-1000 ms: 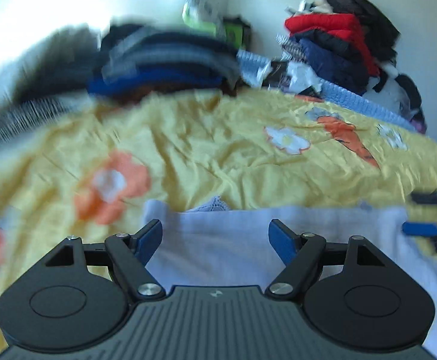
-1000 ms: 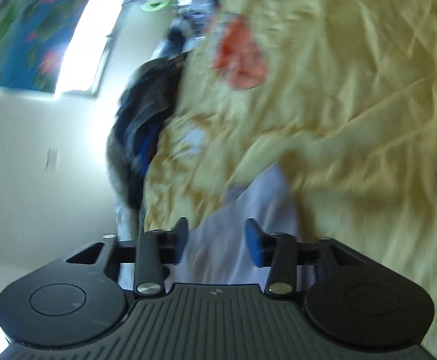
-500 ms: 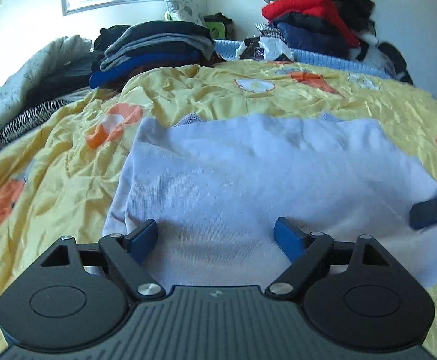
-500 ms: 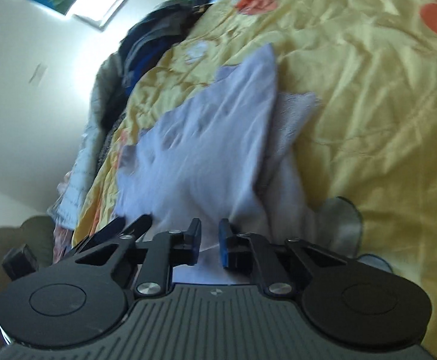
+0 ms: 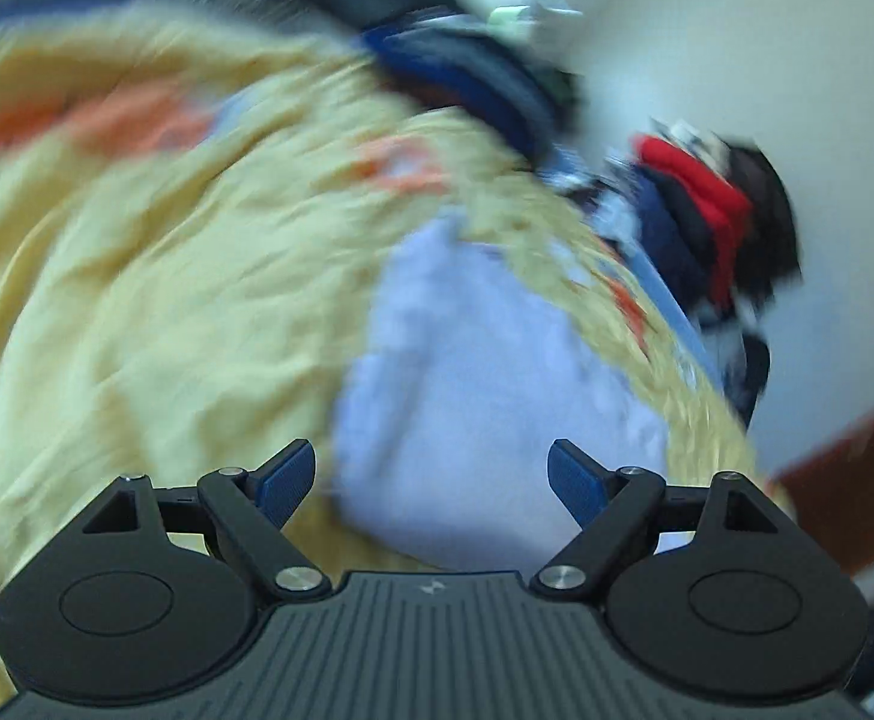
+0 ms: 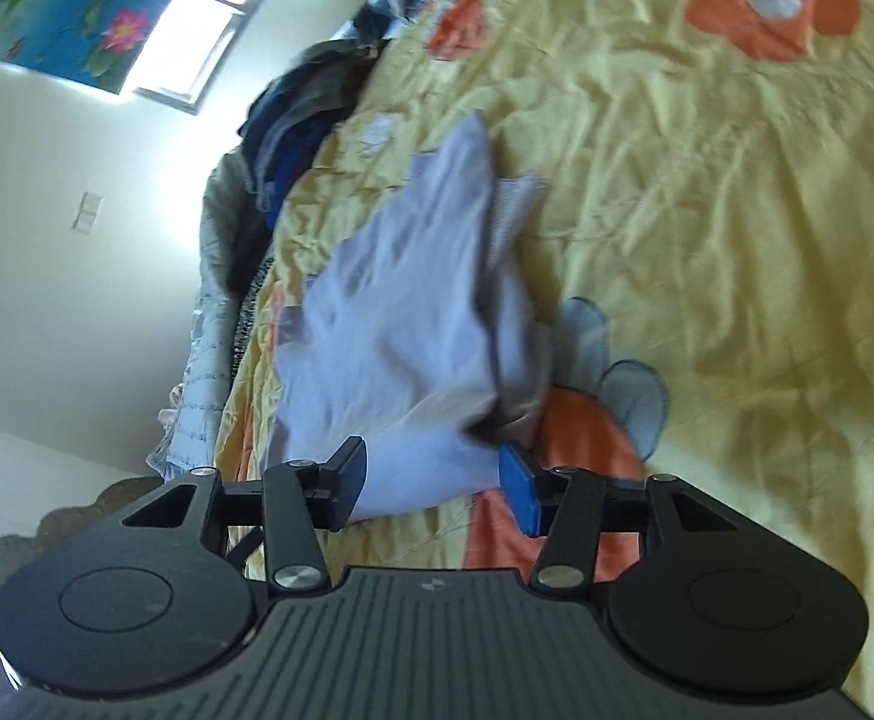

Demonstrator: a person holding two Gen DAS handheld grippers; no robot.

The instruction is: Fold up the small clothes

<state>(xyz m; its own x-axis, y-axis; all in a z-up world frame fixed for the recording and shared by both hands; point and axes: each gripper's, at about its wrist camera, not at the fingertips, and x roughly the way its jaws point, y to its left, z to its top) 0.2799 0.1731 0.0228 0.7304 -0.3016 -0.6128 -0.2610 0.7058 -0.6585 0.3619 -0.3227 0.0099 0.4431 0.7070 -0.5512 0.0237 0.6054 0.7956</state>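
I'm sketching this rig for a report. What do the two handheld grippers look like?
Both match. The left gripper and right gripper have a dark grey ribbed body with a small pale logo, two round black discs at the sides, black linkage arms with silver pivots, and blue-padded jaws.

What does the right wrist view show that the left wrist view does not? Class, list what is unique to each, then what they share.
Only the right wrist view shows the blue flower picture on the wall, the wall switch, and the open right gripper. Only the left wrist view, heavily blurred, shows the red and dark clothes pile and the open left gripper. Both show the pale lavender garment lying on the yellow flowered bedspread.
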